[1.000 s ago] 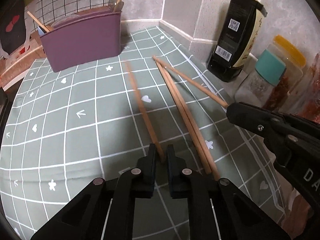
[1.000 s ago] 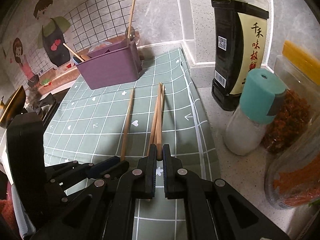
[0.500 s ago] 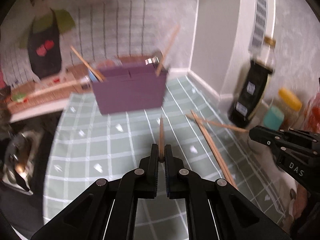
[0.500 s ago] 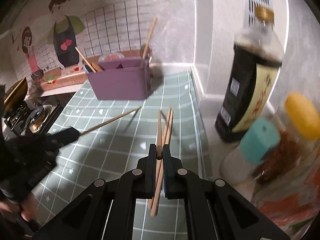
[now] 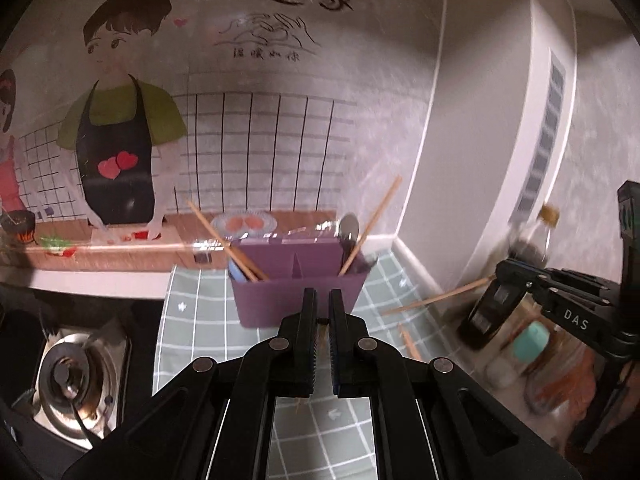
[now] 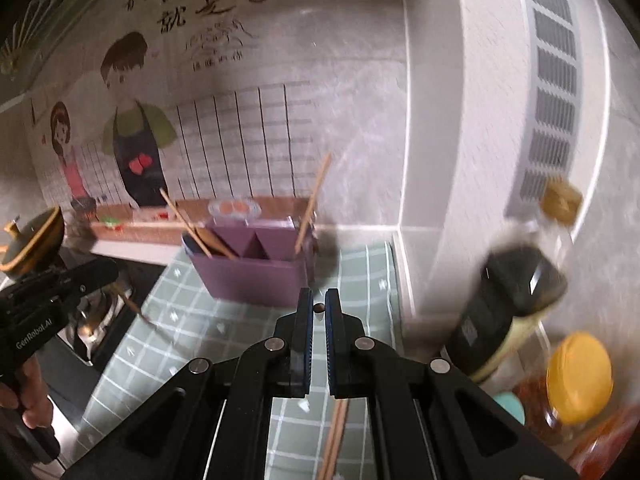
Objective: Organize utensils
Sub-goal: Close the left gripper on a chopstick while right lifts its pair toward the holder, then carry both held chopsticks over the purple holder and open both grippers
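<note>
**Both chopsticks lifted off the mat, purple holder ahead**

A second ago each claw pinched a chopstick lying flat on the green checked mat; now both have risen and both views look across at the purple utensil holder [image 5: 298, 300] at frame centre. The left claw [image 5: 322, 314] is clamped on a chopstick [image 5: 320, 340], seen only as a thin sliver between the pads. The right claw [image 6: 319, 310] is likewise clamped on its chopstick [image 6: 320, 308], whose end shows as a small dot between the tips; from the left wrist view its shaft sticks out leftward at right of frame. So the pick-up looks done and the carry to the holder is what remains.

Two more chopsticks [image 6: 334, 436] lie on the mat [image 6: 200, 320], bottom centre of the right view.

The holder already carries chopsticks leaning out of its left and right compartments; the middle compartments look freer. The wall corner stands just right of the holder, and the soy sauce bottle [image 6: 504, 300] and jars crowd the right edge. The stove burner [image 5: 68, 376] sits lower left, beyond the mat's edge.
</note>
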Available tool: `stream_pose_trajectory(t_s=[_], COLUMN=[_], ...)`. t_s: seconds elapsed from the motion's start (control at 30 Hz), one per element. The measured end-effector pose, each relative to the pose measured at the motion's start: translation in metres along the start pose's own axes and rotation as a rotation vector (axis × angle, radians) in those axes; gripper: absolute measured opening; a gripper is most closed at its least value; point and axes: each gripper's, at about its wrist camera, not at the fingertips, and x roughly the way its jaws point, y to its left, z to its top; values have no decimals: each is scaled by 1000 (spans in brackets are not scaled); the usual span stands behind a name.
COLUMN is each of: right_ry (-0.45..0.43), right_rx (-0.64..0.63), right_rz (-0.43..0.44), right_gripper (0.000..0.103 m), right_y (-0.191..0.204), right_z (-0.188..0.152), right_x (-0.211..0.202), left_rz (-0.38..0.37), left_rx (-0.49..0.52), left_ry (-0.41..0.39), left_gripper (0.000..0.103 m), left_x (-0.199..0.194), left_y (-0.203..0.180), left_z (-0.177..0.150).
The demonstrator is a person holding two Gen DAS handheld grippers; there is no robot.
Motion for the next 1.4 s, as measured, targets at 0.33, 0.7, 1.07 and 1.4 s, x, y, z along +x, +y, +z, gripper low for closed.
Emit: stream_pose_trajectory(t_s=[0.33,0.7,1.07,1.4], right_ry=[-78,52,287,413], right_rx=[-116,-218,-187,-131], right_rz=[98,80,86,127], right_gripper=[5,5,5,6], right_y=[31,57,54,50], right_z=[125,191,145,116], right_x=[-56,3,117,173], left_rz=[-91,-108,-87,-50], left_rx=[16,-14,-107,-121], left_ry=[-180,-286,-186,-52], left_gripper=[5,5,5,5], left_x=[-49,-6,85,140], left_y=[11,42,80,88], left_z=[122,177,142,107])
